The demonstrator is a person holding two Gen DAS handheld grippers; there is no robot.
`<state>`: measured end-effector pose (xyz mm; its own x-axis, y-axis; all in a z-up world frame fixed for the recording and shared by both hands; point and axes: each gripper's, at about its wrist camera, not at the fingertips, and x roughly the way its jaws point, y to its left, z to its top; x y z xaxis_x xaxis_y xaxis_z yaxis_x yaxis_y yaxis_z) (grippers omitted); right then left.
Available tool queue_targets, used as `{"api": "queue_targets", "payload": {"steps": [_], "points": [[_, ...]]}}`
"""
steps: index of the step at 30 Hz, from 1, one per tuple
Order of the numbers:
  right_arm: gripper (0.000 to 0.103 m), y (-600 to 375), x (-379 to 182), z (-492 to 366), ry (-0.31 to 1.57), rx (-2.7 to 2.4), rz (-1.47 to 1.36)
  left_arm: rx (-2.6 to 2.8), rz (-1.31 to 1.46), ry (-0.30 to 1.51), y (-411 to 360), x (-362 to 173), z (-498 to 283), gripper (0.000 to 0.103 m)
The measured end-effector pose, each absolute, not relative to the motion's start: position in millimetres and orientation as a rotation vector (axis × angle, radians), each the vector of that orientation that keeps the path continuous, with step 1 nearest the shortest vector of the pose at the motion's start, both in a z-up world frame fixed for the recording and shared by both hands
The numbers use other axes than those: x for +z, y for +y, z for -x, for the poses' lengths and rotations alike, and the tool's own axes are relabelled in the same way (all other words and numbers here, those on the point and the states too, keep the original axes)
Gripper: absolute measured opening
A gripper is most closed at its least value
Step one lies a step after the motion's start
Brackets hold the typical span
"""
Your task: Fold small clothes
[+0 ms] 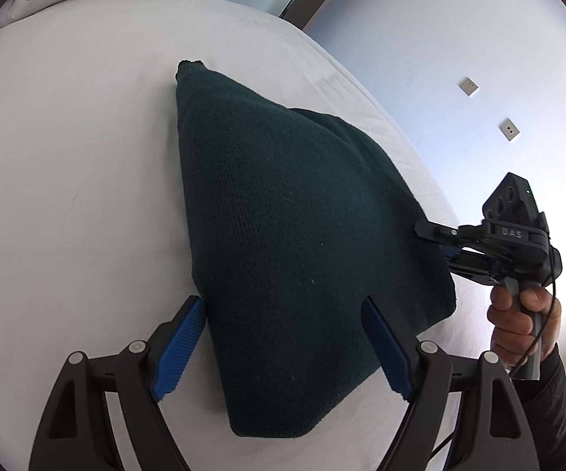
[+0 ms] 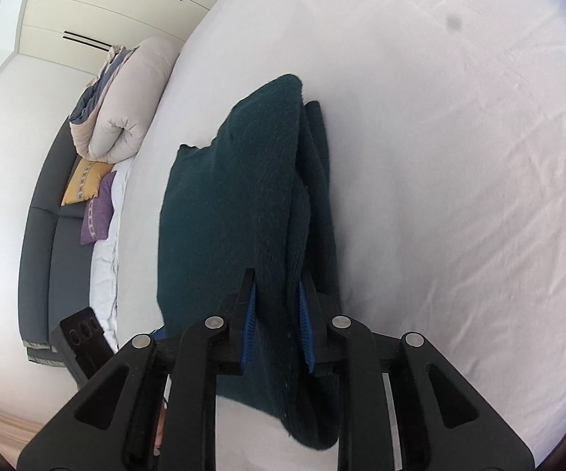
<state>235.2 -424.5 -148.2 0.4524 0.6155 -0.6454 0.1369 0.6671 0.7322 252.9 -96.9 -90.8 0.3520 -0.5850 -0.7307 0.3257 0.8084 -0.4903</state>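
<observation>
A dark green knitted garment (image 1: 283, 235) is lying folded on the white bed sheet (image 1: 67, 157), its near edge raised off the sheet. The left gripper (image 1: 283, 314) is standing wide, its 2 blue pads (image 1: 181, 345) flanking the garment's near end without pinching it. The right gripper (image 2: 277, 306) is clamping a bunched fold of the garment between its 2 pads. A rolled duvet (image 2: 126, 98) is lying beyond the sheet's far edge.
</observation>
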Motion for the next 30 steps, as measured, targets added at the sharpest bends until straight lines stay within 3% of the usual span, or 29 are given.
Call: {"api": "queue_targets", "payload": {"steps": [12,16,22,26,28,29,30], "points": [[0.010,-422,-170,-170,1.126,0.287,-0.777,-0.572,0.184,1.126,-106,-106,-248,0.059],[0.009,-428,-194,-163,1.125,0.306,-0.854,-0.570,0.169,1.131,-108,-108,-248,0.059],[0.011,-441,-182,-160,1.102,0.315,-0.869,-0.580,0.119,1.103,-102,-92,-239,0.059],[0.015,-462,-152,-158,1.029,0.196,-0.778,-0.543,0.128,1.038,-87,-72,-246,0.073],[0.019,-466,-145,-172,1.004,0.223,-0.822,-0.509,0.168,1.029,-78,-70,-266,0.077],[0.029,-467,-141,-178,0.991,0.229,-0.824,-0.493,0.180,1.027,-75,-68,-276,0.078],[0.051,-466,-136,-186,0.973,0.238,-0.811,-0.495,0.206,1.031,-73,-68,-287,0.080]]}}
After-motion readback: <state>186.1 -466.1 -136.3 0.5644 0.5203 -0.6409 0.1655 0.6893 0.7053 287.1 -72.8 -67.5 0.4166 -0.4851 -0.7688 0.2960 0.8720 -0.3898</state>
